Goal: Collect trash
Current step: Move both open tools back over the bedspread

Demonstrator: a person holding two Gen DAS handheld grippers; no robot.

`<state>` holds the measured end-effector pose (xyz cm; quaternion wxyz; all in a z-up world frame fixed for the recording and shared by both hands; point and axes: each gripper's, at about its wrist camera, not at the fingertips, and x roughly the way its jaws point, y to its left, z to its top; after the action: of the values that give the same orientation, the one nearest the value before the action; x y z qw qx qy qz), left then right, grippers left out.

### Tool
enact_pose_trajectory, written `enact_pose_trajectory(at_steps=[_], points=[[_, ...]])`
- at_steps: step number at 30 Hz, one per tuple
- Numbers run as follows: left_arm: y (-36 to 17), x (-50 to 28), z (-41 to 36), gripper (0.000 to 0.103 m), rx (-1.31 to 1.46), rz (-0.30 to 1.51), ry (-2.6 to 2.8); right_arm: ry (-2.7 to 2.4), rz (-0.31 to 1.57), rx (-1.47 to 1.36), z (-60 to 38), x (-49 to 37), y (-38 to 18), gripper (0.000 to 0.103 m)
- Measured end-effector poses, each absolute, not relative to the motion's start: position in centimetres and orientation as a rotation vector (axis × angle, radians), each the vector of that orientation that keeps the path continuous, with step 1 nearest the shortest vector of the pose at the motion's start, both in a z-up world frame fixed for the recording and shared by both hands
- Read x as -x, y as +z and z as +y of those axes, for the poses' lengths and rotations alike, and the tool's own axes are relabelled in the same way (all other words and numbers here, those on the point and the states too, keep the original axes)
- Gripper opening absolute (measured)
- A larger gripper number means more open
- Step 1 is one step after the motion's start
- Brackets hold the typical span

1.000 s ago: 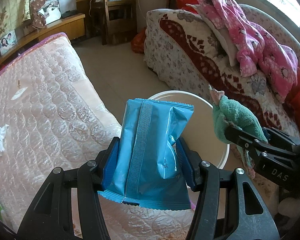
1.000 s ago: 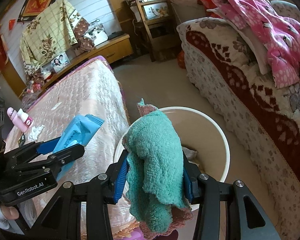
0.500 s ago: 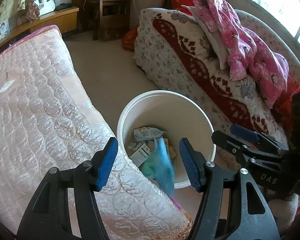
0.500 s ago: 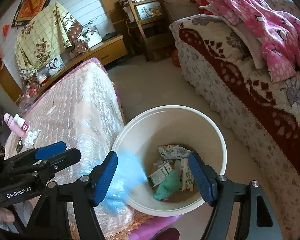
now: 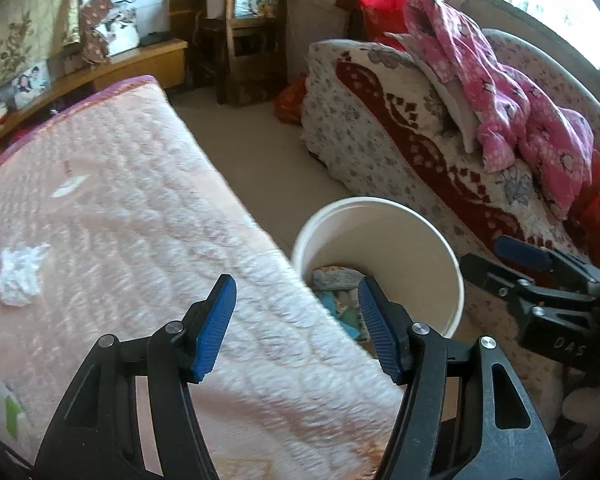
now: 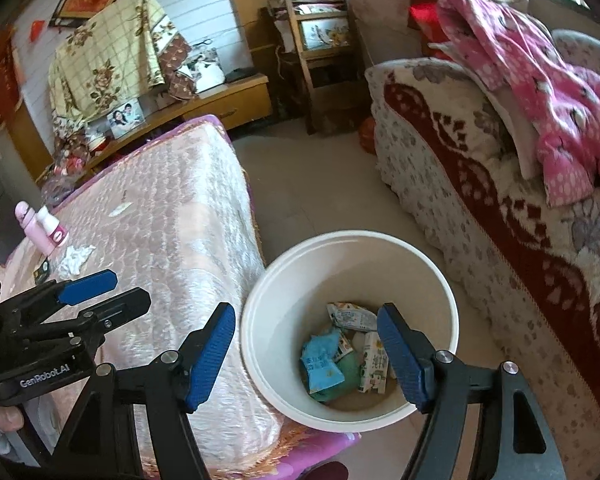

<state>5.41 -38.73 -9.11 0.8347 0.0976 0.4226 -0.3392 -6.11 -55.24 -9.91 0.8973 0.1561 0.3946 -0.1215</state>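
Both wrist fisheyes look steeply down from close above the near end of the pink quilted mattress (image 5: 112, 208), facing the far wall; the right view sits further right, and both share the round white plastic bucket (image 6: 272, 344)

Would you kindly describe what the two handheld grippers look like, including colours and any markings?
Both are matte black plastic frames with triangular cut-outs and silver screw heads. Each finger ends in a blue ribbed pad. The left gripper carries white "GenRobot.AI" lettering on its side in the right wrist view; the right gripper shows "DAS" in the left wrist view. No cables are visible.
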Motion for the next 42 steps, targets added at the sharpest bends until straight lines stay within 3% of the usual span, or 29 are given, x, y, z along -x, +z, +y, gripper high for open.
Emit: enact_pose_trajectory(at_steps=[19,42], points=[[-7.2,-6.8,-27.3,0.062,-0.137,0.839,-0.528,-0.075,0.794,-0.199,-44.4,1.5,-6.6,0.074],[-8.8,-10.2,-7.4,0.062,-0.055,0.869,-0.196,0.17,0.872,-0.125,-30.2,-5.8,-9.0,0.076]])
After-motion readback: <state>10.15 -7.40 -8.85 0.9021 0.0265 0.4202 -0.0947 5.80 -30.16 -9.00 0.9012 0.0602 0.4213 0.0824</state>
